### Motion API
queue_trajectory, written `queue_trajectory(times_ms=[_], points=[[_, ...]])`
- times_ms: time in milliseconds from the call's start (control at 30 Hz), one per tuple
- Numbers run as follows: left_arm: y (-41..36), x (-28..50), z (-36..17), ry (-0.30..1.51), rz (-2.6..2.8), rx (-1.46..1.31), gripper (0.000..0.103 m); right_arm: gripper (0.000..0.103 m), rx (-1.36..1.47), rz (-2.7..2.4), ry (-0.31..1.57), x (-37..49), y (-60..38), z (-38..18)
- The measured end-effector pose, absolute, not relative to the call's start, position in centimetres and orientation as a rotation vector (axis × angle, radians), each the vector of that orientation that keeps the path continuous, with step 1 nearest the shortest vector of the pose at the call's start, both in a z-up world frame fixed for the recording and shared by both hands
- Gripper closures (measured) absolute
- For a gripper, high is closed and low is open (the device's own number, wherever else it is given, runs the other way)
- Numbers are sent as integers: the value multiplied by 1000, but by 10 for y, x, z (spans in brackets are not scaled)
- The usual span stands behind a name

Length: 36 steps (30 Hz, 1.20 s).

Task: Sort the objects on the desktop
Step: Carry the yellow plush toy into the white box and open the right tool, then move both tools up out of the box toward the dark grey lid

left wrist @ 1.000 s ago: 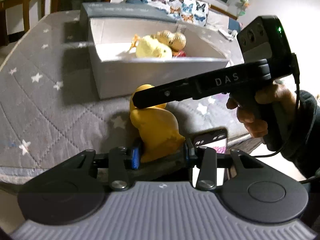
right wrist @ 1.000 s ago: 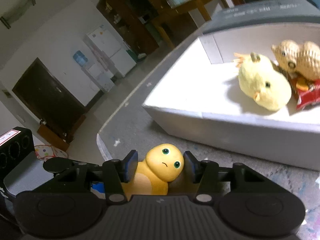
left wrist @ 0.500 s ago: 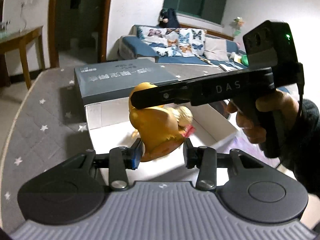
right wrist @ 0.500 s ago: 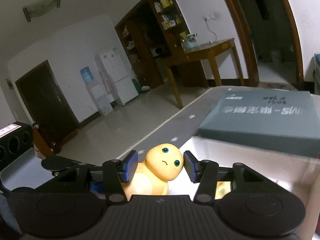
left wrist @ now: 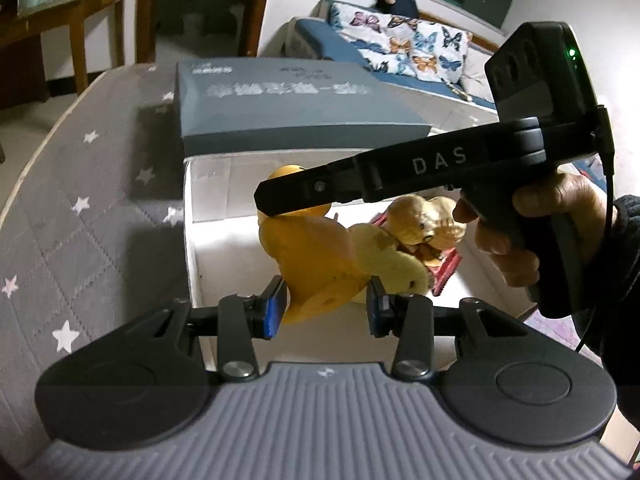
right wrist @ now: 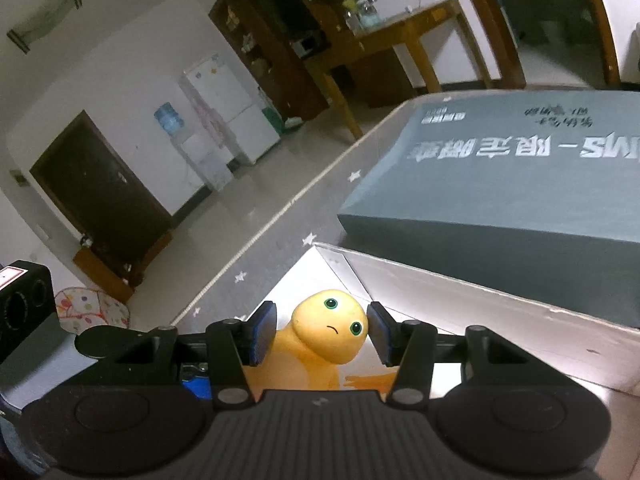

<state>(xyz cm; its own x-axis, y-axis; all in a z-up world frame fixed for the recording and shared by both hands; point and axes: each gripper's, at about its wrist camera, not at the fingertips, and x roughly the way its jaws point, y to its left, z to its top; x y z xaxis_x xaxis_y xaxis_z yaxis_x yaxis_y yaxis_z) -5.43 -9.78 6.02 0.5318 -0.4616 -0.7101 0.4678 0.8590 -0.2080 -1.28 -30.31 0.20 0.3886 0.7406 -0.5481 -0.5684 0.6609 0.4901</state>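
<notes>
The yellow-orange toy figure hangs over the open white box, held from two sides. In the left wrist view the left gripper has the toy's wide base between its blue-padded fingers: the left pad touches the base, while the right pad sits just beside it, so the grip looks loose and whether both pads press cannot be told. The right gripper reaches in from the right, held by a person's hand, and its dark fingers cross in front of the toy's head.

In the right wrist view the toy's head, with two green eyes and a small frown, sits between the right gripper's fingers. Narrow gaps show on both sides of the head, so these fingers stand slightly apart from it and do not pinch it.

Inside the box, to the right of the toy, lie a pale yellow plush chick, a tan peanut-shaped plush and a red snack packet. A grey box lid rests against the far edge of the box, on the grey star-patterned surface.
</notes>
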Motion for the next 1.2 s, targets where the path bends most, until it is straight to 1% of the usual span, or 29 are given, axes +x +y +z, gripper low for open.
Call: queue_trajectory(times_ms=[200,467,567,667,767,900,1000,1067,1133,1200], points=[[-103,-56,53,845,-543,50,60,52,200,835,873,-12,-296,-7],[-117,-54,50,853,-514,152,60,51,167,791,881,-15,-289,-7],[-120,-55,48,855,-506,185,60,49,151,777,868,-19,-289,-4],[-121,-55,48,861,-500,204,59,44,150,762,857,-24,-291,-1],[-124,-56,48,866,-507,216,55,43,170,758,838,-29,-296,3],[-127,-56,45,864,-508,223,53,41,177,748,806,-39,-302,11],[-129,-60,44,866,-514,220,52,35,159,723,778,-50,-308,17],[-130,-65,45,866,-515,221,48,32,152,699,757,-58,-313,20],[-132,-72,46,855,-508,231,37,26,153,676,739,-66,-318,24],[-134,-79,48,839,-503,245,35,24,157,644,718,-76,-326,27]])
